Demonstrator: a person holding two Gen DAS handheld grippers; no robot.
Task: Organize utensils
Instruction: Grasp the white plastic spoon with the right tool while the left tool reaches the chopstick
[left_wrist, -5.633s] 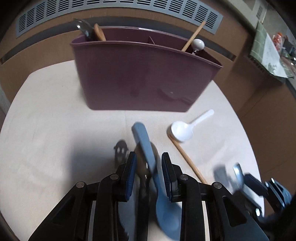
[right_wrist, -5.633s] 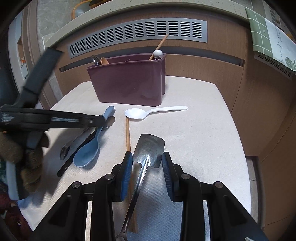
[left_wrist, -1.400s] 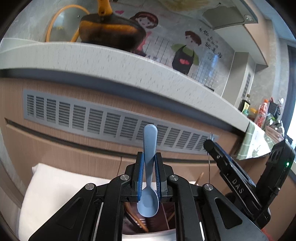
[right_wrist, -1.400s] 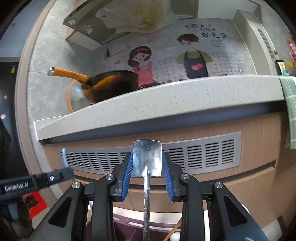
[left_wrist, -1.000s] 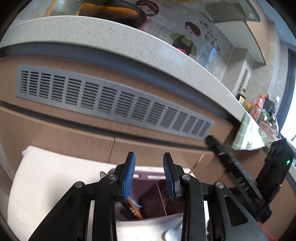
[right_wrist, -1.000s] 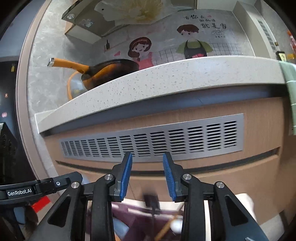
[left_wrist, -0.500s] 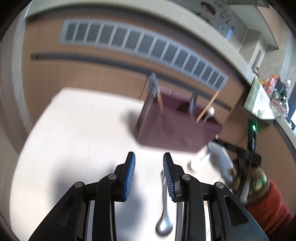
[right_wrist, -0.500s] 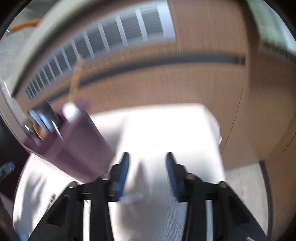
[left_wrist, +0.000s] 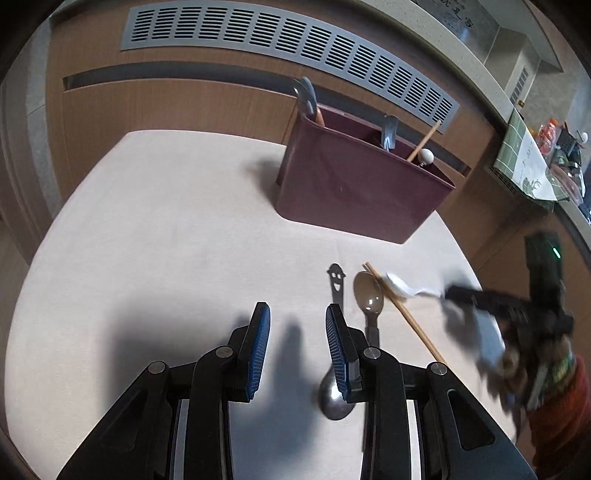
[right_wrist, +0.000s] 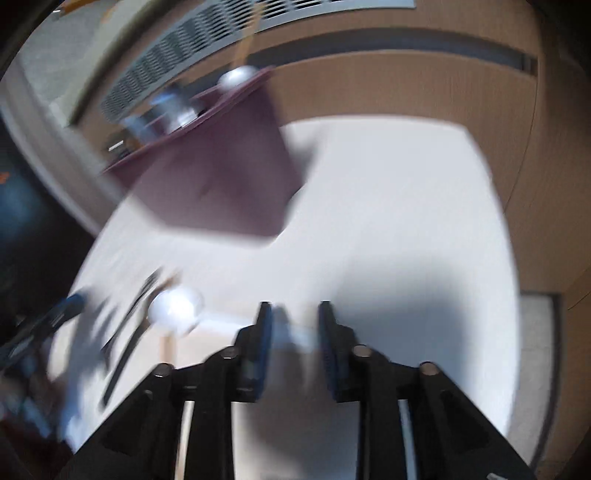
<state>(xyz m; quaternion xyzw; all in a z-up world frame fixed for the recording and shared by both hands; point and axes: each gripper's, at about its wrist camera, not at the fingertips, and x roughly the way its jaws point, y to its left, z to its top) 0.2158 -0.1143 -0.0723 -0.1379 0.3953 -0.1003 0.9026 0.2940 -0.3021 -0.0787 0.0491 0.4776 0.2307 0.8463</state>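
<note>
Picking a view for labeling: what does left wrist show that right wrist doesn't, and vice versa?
Left wrist only: a sharp brown spoon, metal spoon, smiley-cutout utensil and the right gripper near the white spoon's handle. Right wrist only, though blurred: the white spoon's handle reaching toward its open jaws. Both: maroon holder, chopstick, table. Left gripper is open, empty.

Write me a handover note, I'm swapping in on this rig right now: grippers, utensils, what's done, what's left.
Left gripper: jaws open, empty, low over the table.
Right gripper: jaws open, straddling the white spoon handle; view blurred.
Done: several utensils stand in the maroon caddy.
Left on the table: white spoon, wooden chopstick, brown spoon, metal spoon, smiley-handled utensil.
</note>
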